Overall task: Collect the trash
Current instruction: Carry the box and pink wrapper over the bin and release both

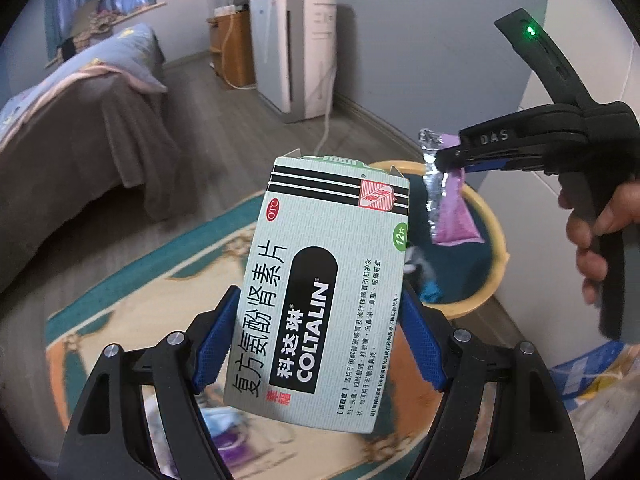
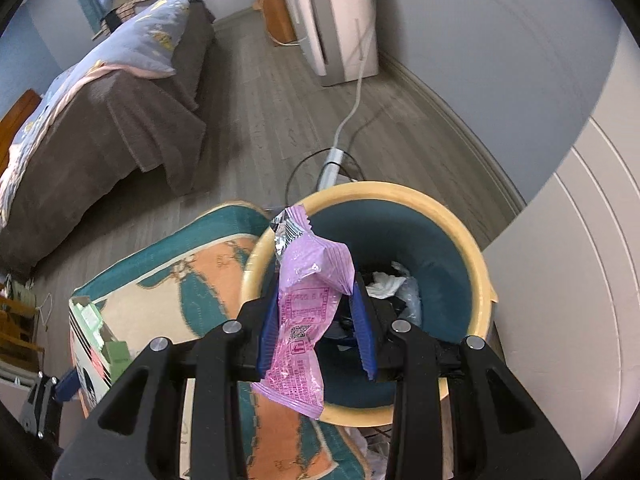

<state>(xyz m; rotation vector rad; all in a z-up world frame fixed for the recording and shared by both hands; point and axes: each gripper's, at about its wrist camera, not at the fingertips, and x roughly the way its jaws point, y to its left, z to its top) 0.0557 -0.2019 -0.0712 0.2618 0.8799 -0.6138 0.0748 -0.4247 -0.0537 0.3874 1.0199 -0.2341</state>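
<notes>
left gripper (image 1: 316,344) clamped on a flat cardboard medicine box (image 1: 320,300), blocking the rug (image 1: 132,292) behind it. right gripper (image 2: 316,320) pinching a crinkled purple foil wrapper (image 2: 308,304), dangling just above the bin (image 2: 486,276). round yellow-rimmed bin with dark teal inside, holding crumpled white scraps (image 2: 390,282). beyond the bin, wood floor, grey cable (image 2: 352,112), white appliance (image 2: 348,20); left of it, brown-draped bed (image 2: 120,120).
</notes>
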